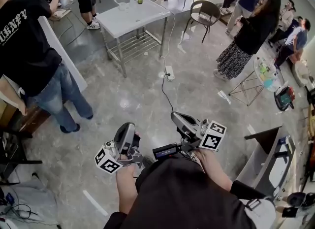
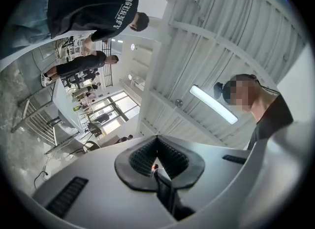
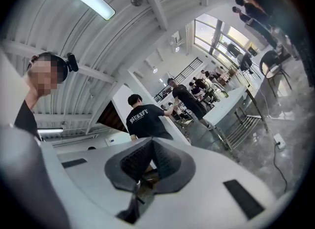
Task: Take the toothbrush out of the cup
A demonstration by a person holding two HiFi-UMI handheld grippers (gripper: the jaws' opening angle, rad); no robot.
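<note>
Left gripper (image 1: 128, 124), jaws pressed together with nothing between them, right gripper (image 1: 175, 116) likewise closed and empty, both close before the person's chest, white tabletop (image 1: 132, 20) far ahead of both grippers, toothbrush and cup too small to make out.

It looks like a big open lab or workshop hall: a polished grey floor (image 1: 133, 100), a white metal-framed table (image 1: 133, 18) at the far side with a chair (image 1: 204, 12) to its right, a power strip (image 1: 169, 73) trailing cable, people (image 1: 251, 31) standing around the edges, and a strip light (image 2: 212, 104) on a ribbed ceiling (image 2: 236, 41).
</note>
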